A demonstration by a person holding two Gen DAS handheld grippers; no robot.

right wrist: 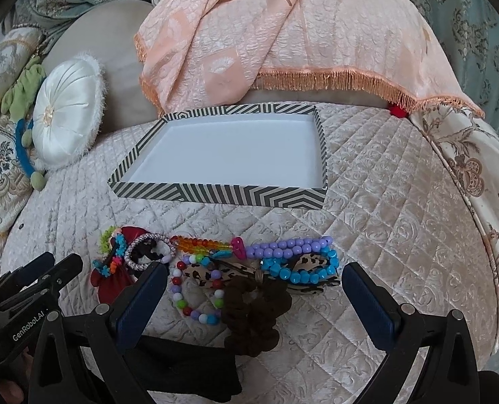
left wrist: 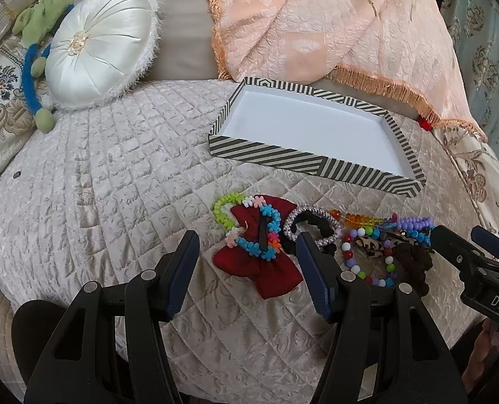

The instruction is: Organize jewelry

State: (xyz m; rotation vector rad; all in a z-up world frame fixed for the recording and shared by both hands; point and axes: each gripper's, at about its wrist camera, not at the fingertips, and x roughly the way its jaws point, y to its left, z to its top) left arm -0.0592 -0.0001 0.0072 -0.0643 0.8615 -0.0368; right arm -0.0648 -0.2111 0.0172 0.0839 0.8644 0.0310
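On a quilted bed cover (right wrist: 401, 202), a heap of jewelry lies in a row just short of an empty striped tray (right wrist: 215, 192), with both grippers hovering over it, jaws spread and holding nothing. The left gripper (left wrist: 246, 262) hangs above a red bow (left wrist: 266, 269) ringed by a multicolour flower bracelet (left wrist: 249, 235); the right gripper (right wrist: 254, 289) straddles a brown scrunchie (right wrist: 253, 309), a round-bead bracelet (right wrist: 195, 293) and a leopard-print bow (right wrist: 303, 264). The pieces touch and overlap, which is the likely trouble: a grip on one strand could drag its neighbours along, the purple beads (right wrist: 283, 247) and blue beads (right wrist: 303, 274) being wound around the leopard bow, and the silver band (right wrist: 150, 247) sitting on a black scrunchie (left wrist: 311, 224). Smooth beads may slip from the pads, and the soft cover could give under a downward push, letting a finger snag the quilting rather than the piece. The two grippers work close together and could knock one another. The row's long axis runs left to right, roughly parallel to the tray's near wall in the right wrist view; the tray's long sides run the same way, its open face up. The orange beads (right wrist: 195, 244) lie along that line too, while the black clip (left wrist: 263, 232) on the red bow points towards the tray.
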